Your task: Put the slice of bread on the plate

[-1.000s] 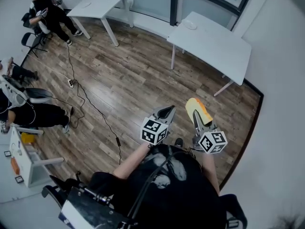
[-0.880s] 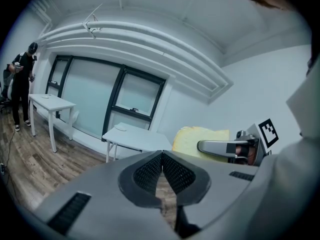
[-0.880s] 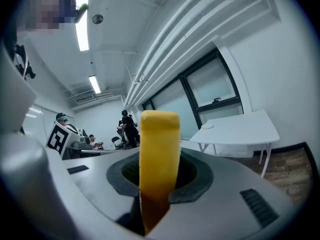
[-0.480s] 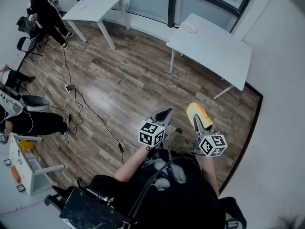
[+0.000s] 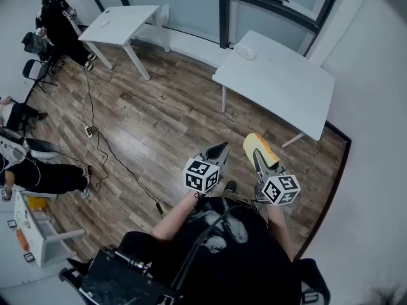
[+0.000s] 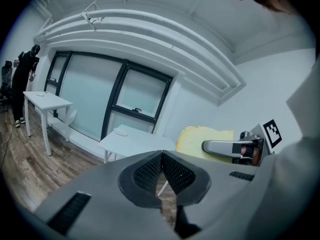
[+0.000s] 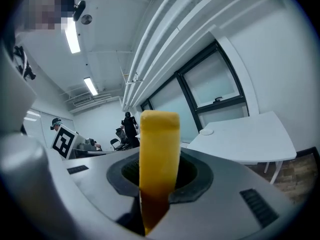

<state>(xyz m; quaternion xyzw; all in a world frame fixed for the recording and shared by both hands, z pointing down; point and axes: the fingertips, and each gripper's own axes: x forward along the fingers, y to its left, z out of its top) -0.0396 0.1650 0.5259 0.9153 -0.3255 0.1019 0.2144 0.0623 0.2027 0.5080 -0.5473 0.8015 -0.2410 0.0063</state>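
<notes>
My right gripper (image 5: 257, 153) clamps the bread (image 5: 261, 146) on edge, my left gripper (image 5: 219, 149) is pinched shut, empty; I judge it best to carry level toward the plate (image 5: 245, 52) at 12 o'clock on the table (image 5: 289, 81), squeeze light, no tilt.

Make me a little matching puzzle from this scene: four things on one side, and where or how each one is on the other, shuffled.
Things:
1. slice of bread
2. plate
3. left gripper
4. black cable

Places or states:
A. lying on the wood floor
B. shut, with nothing in it
C. on the white table
D. clamped in the right gripper

Pairs: 1-D, 2-C, 3-B, 4-A
</notes>
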